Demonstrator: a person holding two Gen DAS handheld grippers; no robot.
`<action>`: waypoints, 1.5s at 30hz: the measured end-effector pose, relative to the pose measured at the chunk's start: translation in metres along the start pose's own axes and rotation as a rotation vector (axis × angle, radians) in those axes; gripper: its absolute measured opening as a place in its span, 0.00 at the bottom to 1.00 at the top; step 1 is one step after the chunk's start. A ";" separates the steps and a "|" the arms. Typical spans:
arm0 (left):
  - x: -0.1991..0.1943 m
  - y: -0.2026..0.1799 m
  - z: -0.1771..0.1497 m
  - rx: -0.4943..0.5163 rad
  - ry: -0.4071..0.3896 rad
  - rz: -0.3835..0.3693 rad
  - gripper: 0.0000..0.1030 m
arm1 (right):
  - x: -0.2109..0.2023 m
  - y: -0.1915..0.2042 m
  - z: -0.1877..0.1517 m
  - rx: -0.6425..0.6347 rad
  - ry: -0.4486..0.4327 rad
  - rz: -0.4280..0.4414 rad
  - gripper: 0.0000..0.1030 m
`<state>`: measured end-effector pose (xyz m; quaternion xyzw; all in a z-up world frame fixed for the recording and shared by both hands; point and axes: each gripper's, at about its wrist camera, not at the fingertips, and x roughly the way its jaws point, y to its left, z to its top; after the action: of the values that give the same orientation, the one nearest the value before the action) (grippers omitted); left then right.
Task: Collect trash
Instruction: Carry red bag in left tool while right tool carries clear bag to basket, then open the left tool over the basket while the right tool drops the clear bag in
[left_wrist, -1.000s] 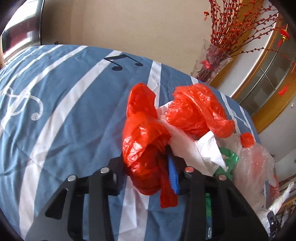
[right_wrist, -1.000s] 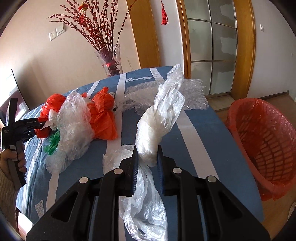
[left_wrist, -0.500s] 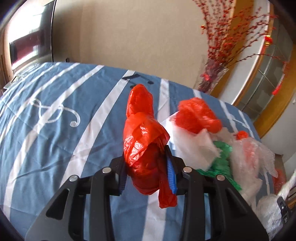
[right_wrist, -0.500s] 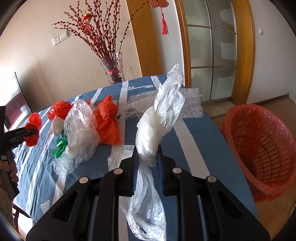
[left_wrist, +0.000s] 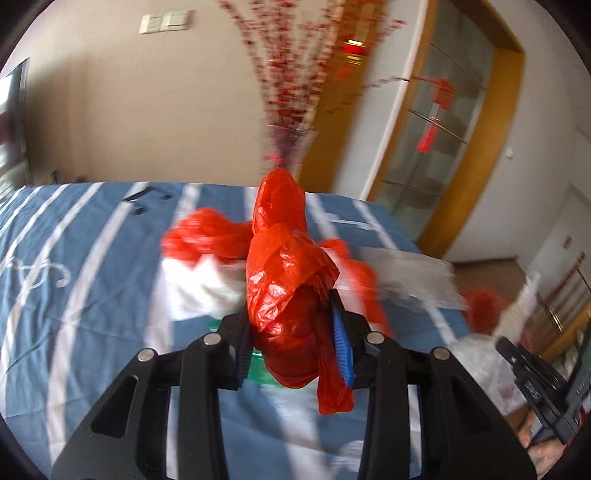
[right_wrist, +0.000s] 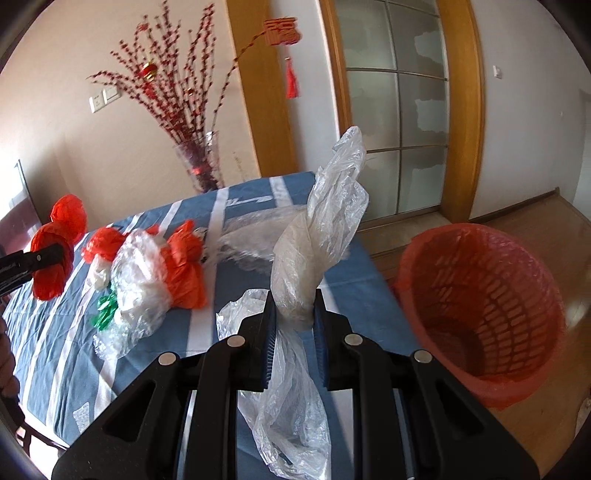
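- Our left gripper (left_wrist: 291, 347) is clamped on a crumpled red bag (left_wrist: 288, 295); the bag bulges above the jaws and a tail hangs below them, clear of the table (left_wrist: 92, 280).
- Our right gripper (right_wrist: 293, 325) is closed on a clear bag (right_wrist: 321, 240), twisted where the pads pinch it, with a loose end trailing down toward us.
- The step in hand, as we judge it, is carrying both bags to the red bin (right_wrist: 484, 314), which stands on the floor just off the table's right end.
- To do it well we should keep both grips firm, since thin film slips easily, and lift high enough that the hanging tails do not drag over the pile (right_wrist: 147, 280) or catch the bin's rim.
- We would bring the right gripper over the bin's mouth first, as it is nearer, then open well above the middle so the bag drops inside rather than draping over the edge.
- The left one has farther to go, across the table from its left side.
- The bin is lined with a red bag; as far as we can tell from this angle it holds nothing yet, though its bottom is dim.
- More red, clear and green bags lie on the table's left, with bubble wrap (right_wrist: 258, 232) beyond at the far edge.
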<state>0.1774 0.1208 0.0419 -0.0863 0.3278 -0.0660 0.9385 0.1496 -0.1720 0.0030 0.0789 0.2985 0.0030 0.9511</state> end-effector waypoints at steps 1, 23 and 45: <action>0.002 -0.009 -0.001 0.013 0.004 -0.015 0.36 | -0.001 -0.004 0.001 0.006 -0.002 -0.006 0.19; 0.070 -0.169 -0.037 0.179 0.156 -0.294 0.36 | -0.021 -0.123 0.011 0.173 -0.077 -0.238 0.19; 0.141 -0.288 -0.068 0.286 0.299 -0.472 0.37 | -0.009 -0.191 0.017 0.210 -0.081 -0.350 0.19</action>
<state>0.2245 -0.1941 -0.0365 -0.0163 0.4206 -0.3396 0.8411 0.1433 -0.3634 -0.0073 0.1248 0.2678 -0.1965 0.9349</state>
